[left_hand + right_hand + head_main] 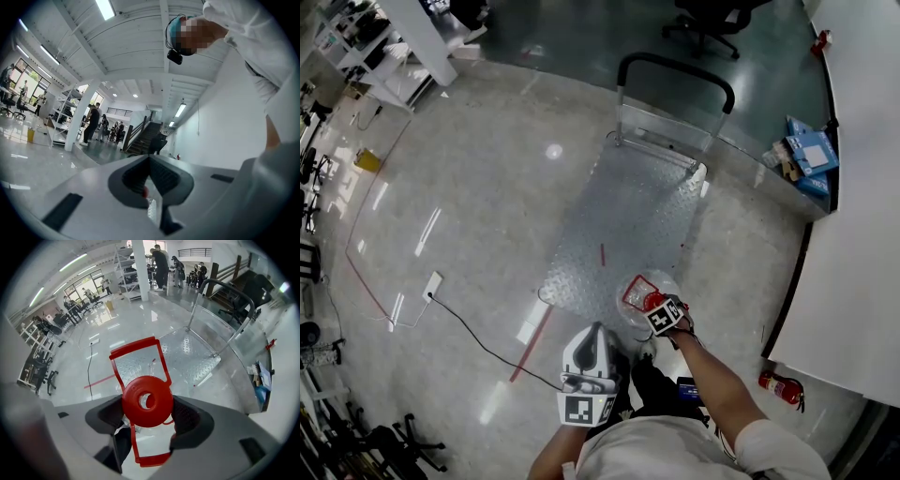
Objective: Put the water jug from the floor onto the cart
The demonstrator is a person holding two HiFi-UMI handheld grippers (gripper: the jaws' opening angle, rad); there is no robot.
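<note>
Red plastic fills the right claw: its two dark pads sit closed on either side of the round red cap of the water jug, gripping it at the neck. A red handle frame stands out from the cap on its far side and a second red loop shows on its near side. The jug's body is clear, and the cart's patterned metal shows through it. How full it is cannot be told.

In the head view the jug is over the near right corner of the cart, a low platform of diamond-plate metal with a black push handle at its far end. Whether the jug rests on the deck or hangs just above it cannot be told.

The left claw is to the near left of the jug and tilts up toward the ceiling. Its pads are pressed together to a narrow slit with nothing held between them.

On the glossy grey floor, a strip of red tape runs from the cart's near left corner. Further left a black cable leads to a white power strip. A red fire extinguisher lies at the near right, and blue boxes sit at the far right, their print too small to read.
</note>
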